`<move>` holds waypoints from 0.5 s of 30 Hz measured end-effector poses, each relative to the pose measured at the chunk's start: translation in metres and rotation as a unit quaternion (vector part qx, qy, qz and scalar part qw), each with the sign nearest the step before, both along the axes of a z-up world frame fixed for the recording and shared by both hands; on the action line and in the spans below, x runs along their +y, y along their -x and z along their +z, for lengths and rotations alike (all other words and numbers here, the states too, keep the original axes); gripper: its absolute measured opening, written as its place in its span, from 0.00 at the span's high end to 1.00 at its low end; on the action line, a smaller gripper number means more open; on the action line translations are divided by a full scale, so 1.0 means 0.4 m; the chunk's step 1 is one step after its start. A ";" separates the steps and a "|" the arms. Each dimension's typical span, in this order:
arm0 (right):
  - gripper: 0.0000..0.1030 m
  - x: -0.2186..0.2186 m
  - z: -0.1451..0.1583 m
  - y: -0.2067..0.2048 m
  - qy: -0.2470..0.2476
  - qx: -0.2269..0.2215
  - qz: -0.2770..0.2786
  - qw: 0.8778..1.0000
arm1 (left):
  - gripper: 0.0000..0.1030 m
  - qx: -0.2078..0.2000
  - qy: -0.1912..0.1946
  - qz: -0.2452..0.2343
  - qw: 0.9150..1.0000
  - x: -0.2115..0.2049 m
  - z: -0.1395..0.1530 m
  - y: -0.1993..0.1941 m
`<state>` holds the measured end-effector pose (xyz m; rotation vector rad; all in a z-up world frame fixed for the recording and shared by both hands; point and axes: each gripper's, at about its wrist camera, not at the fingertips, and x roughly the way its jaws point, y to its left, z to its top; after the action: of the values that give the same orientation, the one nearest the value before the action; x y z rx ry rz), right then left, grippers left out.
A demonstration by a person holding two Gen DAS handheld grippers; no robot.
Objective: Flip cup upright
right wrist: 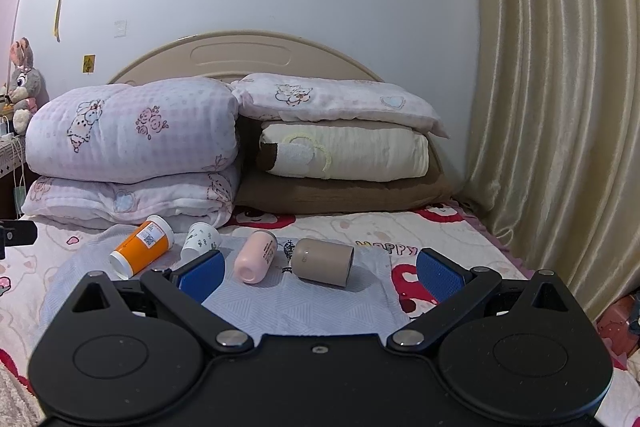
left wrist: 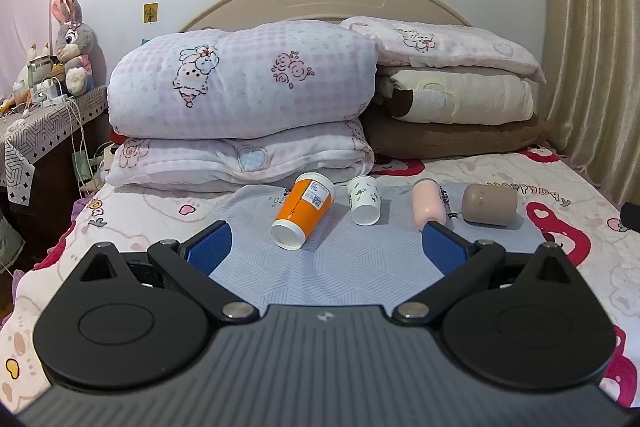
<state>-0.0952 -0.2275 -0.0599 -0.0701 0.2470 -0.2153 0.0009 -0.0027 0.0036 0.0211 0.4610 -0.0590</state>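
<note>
1. Left gripper [left wrist: 326, 245] hovers over the bed, jaws spread wide, holding nothing.
2. Right gripper [right wrist: 320, 269], jaws likewise spread wide, empty.
3. Orange cup [left wrist: 302, 211] lies on its side at 12 o'clock of the left gripper, on a pale mat [left wrist: 340, 267].
4. White cup [left wrist: 363, 200], pink cup [left wrist: 429, 205] and taupe cup [left wrist: 489, 205] also lie tipped, toward 1 to 2 o'clock.
5. Folded quilts [left wrist: 240, 83] stacked beyond.

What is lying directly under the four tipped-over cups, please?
A pale blue mat lies under the orange cup and its neighbours, spread over the bedsheet; whatever the mat covers cannot be seen.

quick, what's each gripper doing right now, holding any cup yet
Left gripper: open, holding nothing, short of the orange cup.
Right gripper: open, holding nothing, short of the pink cup and brown cup.
</note>
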 end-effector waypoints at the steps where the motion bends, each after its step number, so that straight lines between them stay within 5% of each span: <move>1: 0.00 0.000 -0.001 0.000 -0.001 0.001 0.001 1.000 | 0.00 0.000 0.000 0.000 1.000 0.001 -0.001 0.001; 15: 0.00 0.005 0.001 0.001 0.000 0.007 0.003 1.000 | 0.00 0.003 0.008 -0.002 1.000 0.007 -0.001 0.009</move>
<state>-0.0957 -0.2254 -0.0594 -0.0717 0.2615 -0.2094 -0.0026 -0.0001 0.0031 0.0066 0.4671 -0.0667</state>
